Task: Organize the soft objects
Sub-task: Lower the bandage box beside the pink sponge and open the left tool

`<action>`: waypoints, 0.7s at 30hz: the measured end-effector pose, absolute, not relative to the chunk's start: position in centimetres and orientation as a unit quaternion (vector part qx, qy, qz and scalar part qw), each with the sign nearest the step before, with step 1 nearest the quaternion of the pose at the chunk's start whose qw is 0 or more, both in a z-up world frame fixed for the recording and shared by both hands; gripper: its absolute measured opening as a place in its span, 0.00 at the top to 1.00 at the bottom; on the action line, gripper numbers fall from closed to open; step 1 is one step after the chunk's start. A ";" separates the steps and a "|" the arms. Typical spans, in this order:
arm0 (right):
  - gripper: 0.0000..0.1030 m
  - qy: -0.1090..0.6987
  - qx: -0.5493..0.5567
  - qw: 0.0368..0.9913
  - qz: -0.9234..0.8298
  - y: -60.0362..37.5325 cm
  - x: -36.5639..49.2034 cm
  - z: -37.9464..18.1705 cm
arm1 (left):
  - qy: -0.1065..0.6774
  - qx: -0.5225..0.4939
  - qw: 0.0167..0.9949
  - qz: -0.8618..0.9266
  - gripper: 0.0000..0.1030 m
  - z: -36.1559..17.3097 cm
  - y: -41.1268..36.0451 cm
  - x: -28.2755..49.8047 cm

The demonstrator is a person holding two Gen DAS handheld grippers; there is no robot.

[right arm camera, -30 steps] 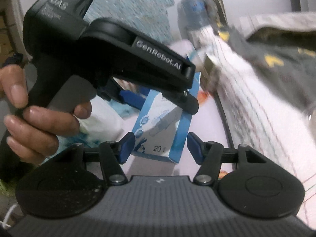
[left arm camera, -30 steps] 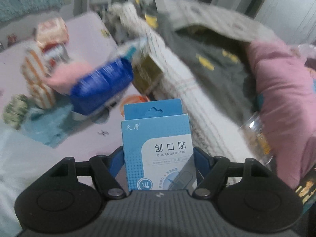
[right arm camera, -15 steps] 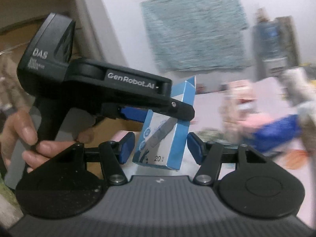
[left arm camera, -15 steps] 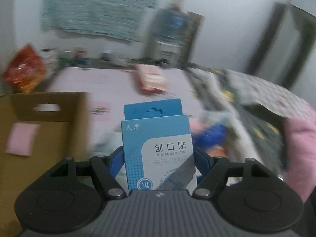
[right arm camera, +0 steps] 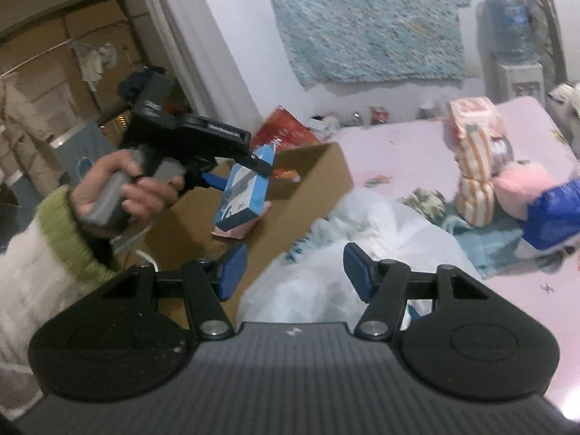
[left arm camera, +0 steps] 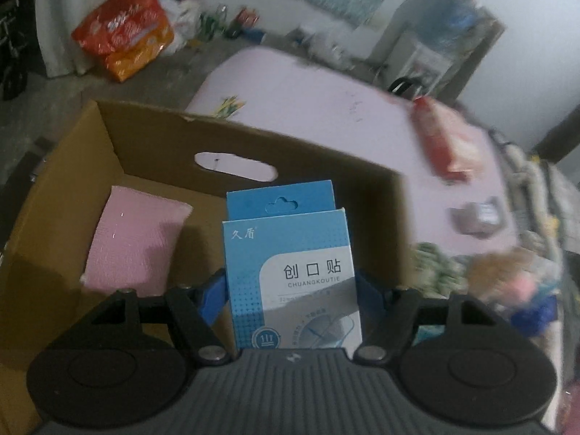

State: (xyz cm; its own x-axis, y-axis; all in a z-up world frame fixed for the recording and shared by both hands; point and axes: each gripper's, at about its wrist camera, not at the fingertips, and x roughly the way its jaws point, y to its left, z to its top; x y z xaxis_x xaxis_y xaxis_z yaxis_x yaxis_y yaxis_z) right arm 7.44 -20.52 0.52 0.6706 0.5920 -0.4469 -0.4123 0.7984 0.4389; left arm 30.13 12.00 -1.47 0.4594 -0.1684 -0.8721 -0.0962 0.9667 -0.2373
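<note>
Your left gripper (left arm camera: 290,286) is clamping the blue box (left arm camera: 290,275) upright over the carton (left arm camera: 253,141), right of the pink pad (left arm camera: 137,239); your right gripper (right arm camera: 295,268) is hanging wide, holding nothing.

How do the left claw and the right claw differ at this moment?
The left claw is shut on the blue box; the right claw is open and holds nothing. The left is above the cardboard box; the right is beside it, over a white bag. Both have blue pads.

Upright blue bandage box (left arm camera: 290,275) above the open cardboard box (left arm camera: 253,145) holding a pink pad (left arm camera: 134,239).
</note>
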 end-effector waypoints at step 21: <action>0.42 0.329 0.156 0.900 0.238 -22.4 10.4 -2.6 | 0.580 0.032 0.814 0.014 0.13 -8.1 10.6 34.4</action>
State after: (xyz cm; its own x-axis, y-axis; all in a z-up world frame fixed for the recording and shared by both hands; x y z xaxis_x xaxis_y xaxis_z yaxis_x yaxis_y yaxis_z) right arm 10.44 -22.37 -2.55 0.6698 0.5322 -0.5179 -0.3264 0.8374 0.4384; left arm 34.41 10.63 -8.15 0.3258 0.0595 -0.9436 0.0140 0.9976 0.0678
